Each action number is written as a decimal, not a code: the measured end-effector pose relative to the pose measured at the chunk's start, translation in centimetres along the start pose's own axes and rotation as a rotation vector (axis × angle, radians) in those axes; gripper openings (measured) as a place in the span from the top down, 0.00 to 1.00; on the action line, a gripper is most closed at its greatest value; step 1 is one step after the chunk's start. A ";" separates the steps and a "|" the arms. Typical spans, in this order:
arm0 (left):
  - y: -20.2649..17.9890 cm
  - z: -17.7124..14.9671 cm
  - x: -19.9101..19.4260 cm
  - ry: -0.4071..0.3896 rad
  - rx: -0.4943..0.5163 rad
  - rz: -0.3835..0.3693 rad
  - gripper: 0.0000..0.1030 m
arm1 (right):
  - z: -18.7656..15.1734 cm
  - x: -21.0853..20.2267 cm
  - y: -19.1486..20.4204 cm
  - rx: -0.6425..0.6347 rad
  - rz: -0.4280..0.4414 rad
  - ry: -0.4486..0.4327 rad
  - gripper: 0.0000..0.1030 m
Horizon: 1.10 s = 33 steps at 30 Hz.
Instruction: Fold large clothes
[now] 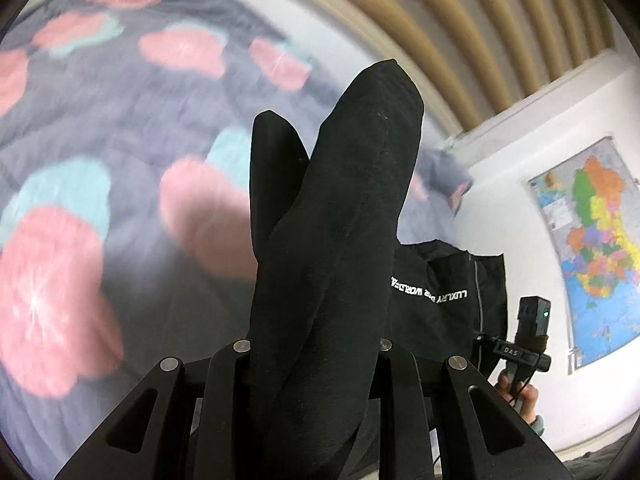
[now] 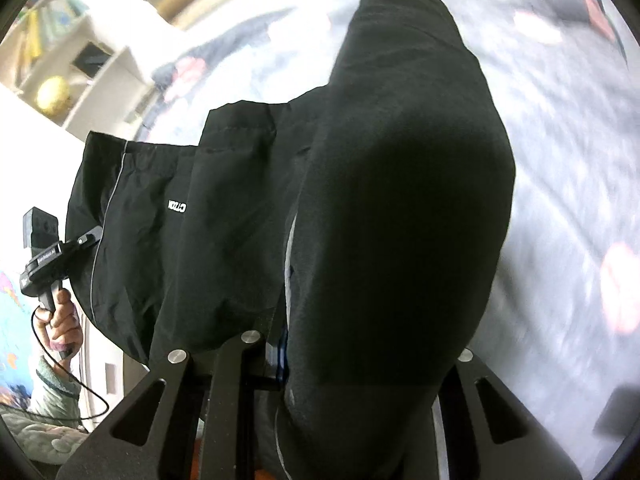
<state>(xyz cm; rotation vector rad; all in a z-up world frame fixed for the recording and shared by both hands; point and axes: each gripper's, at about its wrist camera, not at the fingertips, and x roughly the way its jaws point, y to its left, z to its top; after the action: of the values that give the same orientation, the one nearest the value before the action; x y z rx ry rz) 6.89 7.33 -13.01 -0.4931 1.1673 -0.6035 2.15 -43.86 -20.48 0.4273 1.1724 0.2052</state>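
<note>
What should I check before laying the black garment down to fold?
1. Left gripper shut on garment: ok, cloth bunched between its fingers.
2. Right gripper shut on garment: ok, thick wad of cloth covers its fingers.
3. Garment lifted off the bedspread: ok, it hangs between both grippers.
4. Span between grippers taut and flat: not ok, it sags and wrinkles.
5. Which edge or corner each gripper holds: cannot tell, cloth hides the grip.
6. Landing spot on bedspread free: cannot tell, blurred and partly hidden by cloth.

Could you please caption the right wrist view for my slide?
Right hand-held gripper shut on black garment, lifted above floral bedspread.
</note>
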 end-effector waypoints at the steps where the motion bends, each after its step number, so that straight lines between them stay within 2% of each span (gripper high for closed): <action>1: 0.9 -0.8 0.5 0.028 -0.012 0.012 0.77 | -0.9 1.4 -0.5 0.019 -0.008 0.036 0.73; 3: 2.8 -2.0 2.0 0.075 -0.036 0.053 0.77 | -1.9 4.3 -1.2 0.057 -0.030 0.095 0.71; 4: 4.2 -2.7 3.0 0.106 -0.062 0.077 0.76 | -2.1 5.5 -1.6 0.085 -0.040 0.121 0.68; 5: 5.9 -3.6 4.2 0.139 -0.094 0.110 0.76 | -2.8 7.2 -2.8 0.134 -0.077 0.152 0.61; 6: 7.2 -4.2 4.8 0.147 -0.118 0.152 0.72 | -3.2 8.0 -3.8 0.164 -0.106 0.157 0.57; 7: 9.1 -4.7 5.3 0.146 -0.167 0.187 0.65 | -3.6 8.4 -4.8 0.192 -0.104 0.155 0.50; 9: 13.3 -5.6 5.8 0.140 -0.305 0.162 0.53 | -4.2 8.7 -7.4 0.302 -0.074 0.125 0.42; 11: 17.2 -6.4 6.2 0.153 -0.447 0.077 0.44 | -4.7 8.8 -9.2 0.382 -0.056 0.115 0.27; 13: 18.9 -6.8 6.1 0.172 -0.499 0.019 0.37 | -6.8 7.7 -12.0 0.419 -0.064 0.114 0.19; 15: 19.3 -6.9 5.6 0.185 -0.512 0.006 0.37 | -7.8 6.8 -13.3 0.444 -0.066 0.109 0.18; 18: 18.6 -6.3 3.3 0.165 -0.469 0.052 0.37 | -9.1 4.5 -14.2 0.467 -0.068 0.093 0.17; 21: 17.0 -5.6 0.2 0.115 -0.387 0.120 0.37 | -8.9 3.0 -12.6 0.449 -0.144 0.072 0.16; 23: 14.9 -4.6 -1.9 0.078 -0.313 0.193 0.38 | -9.1 1.3 -11.9 0.445 -0.154 0.043 0.16; 25: 12.5 -3.8 -3.2 0.051 -0.230 0.230 0.38 | -8.8 -0.2 -10.5 0.425 -0.162 0.013 0.16; 27: 9.9 -3.4 -3.7 0.028 -0.170 0.205 0.38 | -7.8 -0.8 -8.1 0.387 -0.158 -0.010 0.16; 29: 6.3 -3.3 -2.8 0.034 -0.110 0.127 0.37 | -7.0 -1.2 -4.9 0.316 -0.134 -0.035 0.16; 31: 3.1 -3.3 -0.4 0.075 -0.040 0.109 0.37 | -6.0 -0.3 -2.1 0.258 -0.119 -0.031 0.16; 33: -0.1 -4.3 3.3 0.152 0.049 0.128 0.37 | -5.4 1.6 1.2 0.162 -0.145 0.002 0.16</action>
<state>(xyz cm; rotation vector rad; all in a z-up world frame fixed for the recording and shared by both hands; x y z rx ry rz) 3.69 4.87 -16.63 -0.3322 1.3146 -0.5644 -2.15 -41.00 -23.00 0.4815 1.2208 -0.0159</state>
